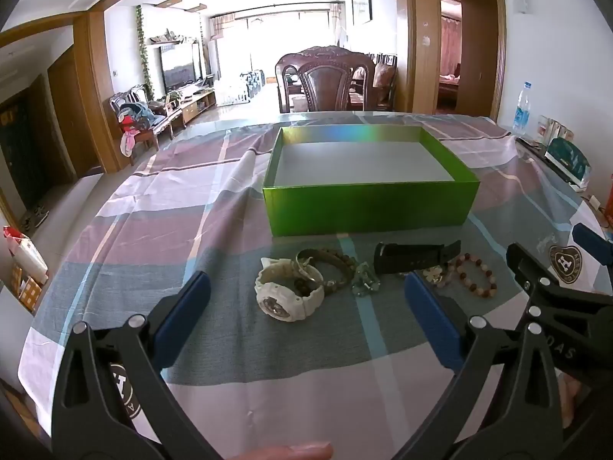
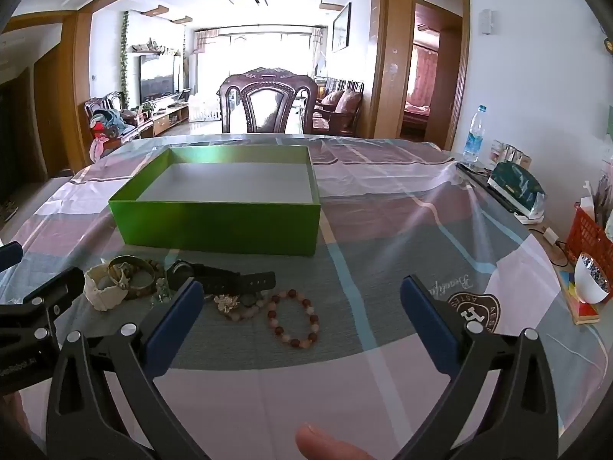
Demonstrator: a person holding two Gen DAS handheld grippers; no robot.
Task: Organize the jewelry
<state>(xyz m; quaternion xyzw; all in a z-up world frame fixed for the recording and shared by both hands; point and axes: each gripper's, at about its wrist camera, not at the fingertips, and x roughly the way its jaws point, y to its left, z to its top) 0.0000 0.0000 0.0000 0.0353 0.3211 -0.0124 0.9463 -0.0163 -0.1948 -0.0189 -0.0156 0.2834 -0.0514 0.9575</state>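
Note:
A pile of jewelry lies on the checked cloth in front of an empty green box. It holds a white watch, a brass bangle, a brown bead bracelet, a black watch and a red-and-pink bead bracelet. My left gripper stands open above the cloth, the white watch just ahead between its fingers. My right gripper is open too, with the bead bracelet ahead of it. Neither touches anything.
A dark wooden chair stands behind the table's far edge. At the right edge sit a water bottle, a green pouch, a red basket and a white bowl. A fingertip shows at the bottom.

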